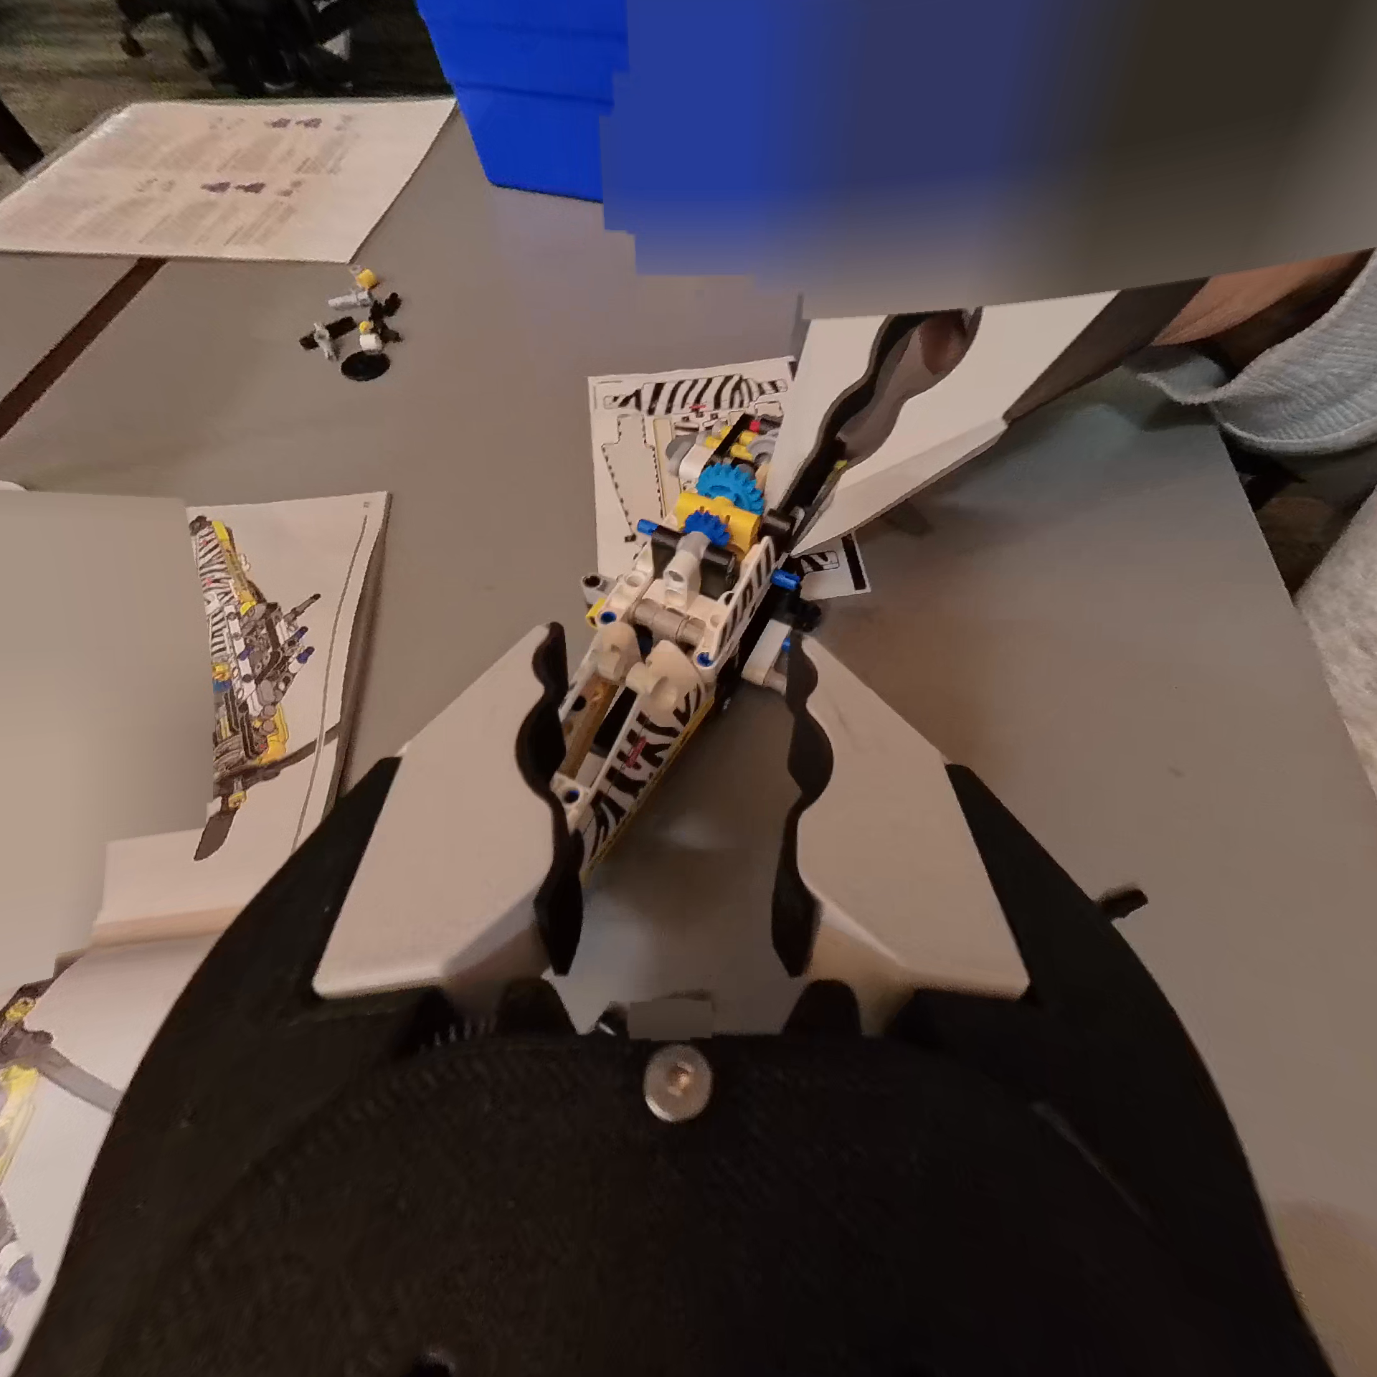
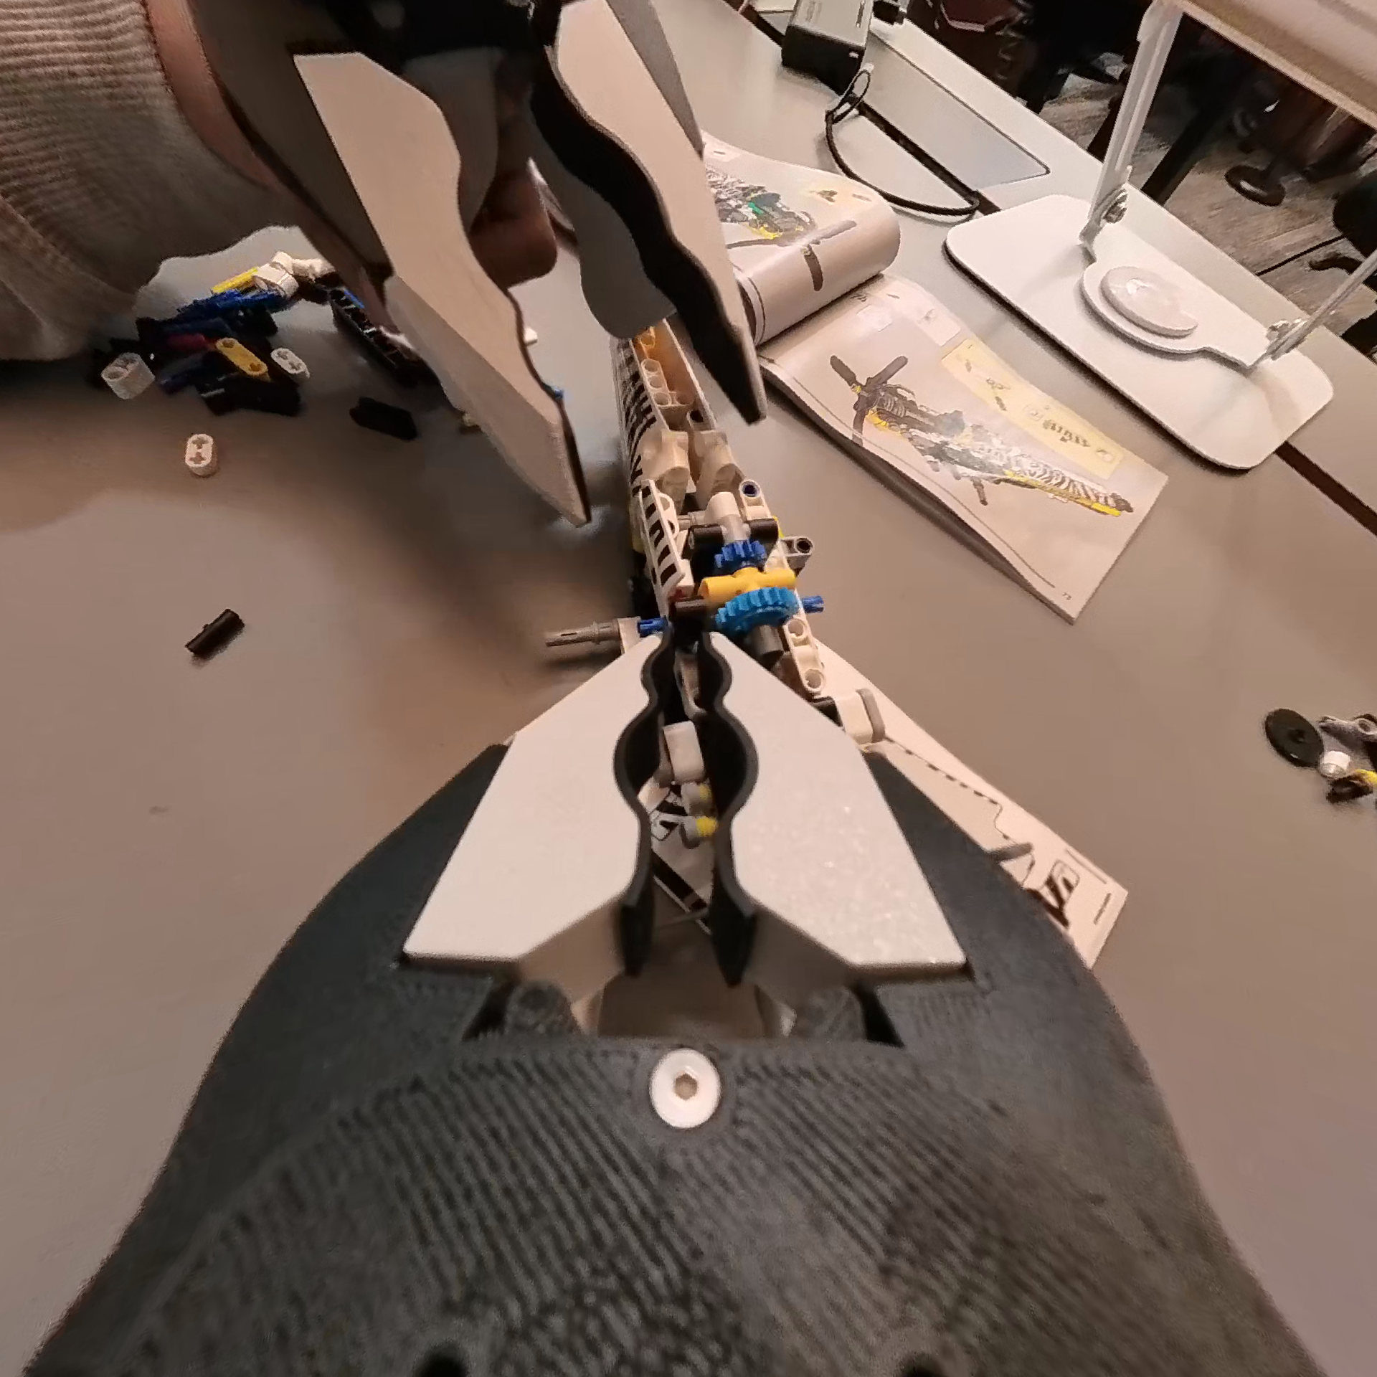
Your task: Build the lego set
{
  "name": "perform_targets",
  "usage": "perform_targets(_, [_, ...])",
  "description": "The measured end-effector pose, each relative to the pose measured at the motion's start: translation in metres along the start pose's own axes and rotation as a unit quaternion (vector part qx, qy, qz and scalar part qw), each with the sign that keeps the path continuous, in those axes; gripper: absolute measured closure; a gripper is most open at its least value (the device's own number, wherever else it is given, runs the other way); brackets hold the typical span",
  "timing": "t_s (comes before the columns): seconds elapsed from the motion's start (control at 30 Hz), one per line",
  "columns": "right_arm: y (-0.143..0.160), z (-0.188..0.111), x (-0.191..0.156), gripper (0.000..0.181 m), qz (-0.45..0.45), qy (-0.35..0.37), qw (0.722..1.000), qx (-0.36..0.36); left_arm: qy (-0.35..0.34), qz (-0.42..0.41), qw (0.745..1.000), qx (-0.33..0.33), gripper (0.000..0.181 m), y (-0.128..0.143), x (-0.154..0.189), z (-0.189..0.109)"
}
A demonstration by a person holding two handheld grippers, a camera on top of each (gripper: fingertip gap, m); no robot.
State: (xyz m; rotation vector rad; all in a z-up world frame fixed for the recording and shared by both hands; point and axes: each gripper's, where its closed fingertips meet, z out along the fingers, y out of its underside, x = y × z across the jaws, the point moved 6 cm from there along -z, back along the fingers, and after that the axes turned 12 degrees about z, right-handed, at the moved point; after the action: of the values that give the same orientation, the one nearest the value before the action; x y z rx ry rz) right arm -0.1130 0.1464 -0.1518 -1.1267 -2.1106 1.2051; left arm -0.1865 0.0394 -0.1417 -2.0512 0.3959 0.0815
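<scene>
The lego model (image 1: 656,745) is a long white and yellow body with zebra stripes and blue gears (image 1: 721,488). It lies on the grey table (image 1: 1043,745). My left gripper (image 1: 674,656) is open and straddles the model's striped end; its left finger touches the side. My right gripper (image 2: 687,650) is shut on a thin black part of the model (image 2: 656,521) next to the blue gears (image 2: 749,607). The right gripper also shows at the upper right of the left wrist view (image 1: 791,533). The left gripper also shows, open, at the top of the right wrist view (image 2: 665,463).
An open instruction booklet (image 2: 969,447) lies beside the model and a sticker sheet (image 1: 633,447) under it. Loose parts lie in piles (image 2: 216,350) (image 1: 365,320), and a lone black pin (image 2: 216,630) too. A white stand base (image 2: 1155,320), a blue bin (image 1: 536,97) and a sleeve (image 1: 1267,387) are nearby. There is about 5 cm between the tips of the two grippers.
</scene>
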Motion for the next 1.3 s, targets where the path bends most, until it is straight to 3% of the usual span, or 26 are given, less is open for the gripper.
perform_targets(0.2, [0.002, 0.000, 0.000, 0.177, -0.008, -0.003, 1.000, -0.009, -0.019, 0.026, 0.997, -0.064, 0.106, -0.001, -0.007, 0.002])
perform_targets(0.3, [0.002, 0.000, 0.000, 0.177, -0.007, -0.002, 1.000, -0.010, 0.016, 0.033, 0.995, -0.090, 0.100, -0.003, -0.005, 0.006])
perform_targets(0.37, [0.002, 0.000, 0.000, 0.177, -0.010, -0.002, 1.000, -0.011, 0.038, 0.043, 0.993, -0.102, 0.104, -0.003, -0.003, 0.010])
perform_targets(0.47, [0.002, -0.001, 0.000, 0.177, -0.012, -0.002, 1.000, -0.012, 0.068, 0.054, 0.990, -0.115, 0.126, -0.003, 0.002, 0.015])
perform_targets(0.57, [0.003, -0.002, 0.000, 0.177, 0.000, -0.006, 1.000, -0.008, 0.057, 0.056, 0.989, -0.122, 0.141, 0.000, 0.001, 0.017])
perform_targets(1.3, [0.002, -0.003, 0.002, 0.177, 0.036, -0.007, 0.999, 0.010, 0.052, 0.053, 0.990, -0.123, 0.140, 0.003, 0.001, 0.016])
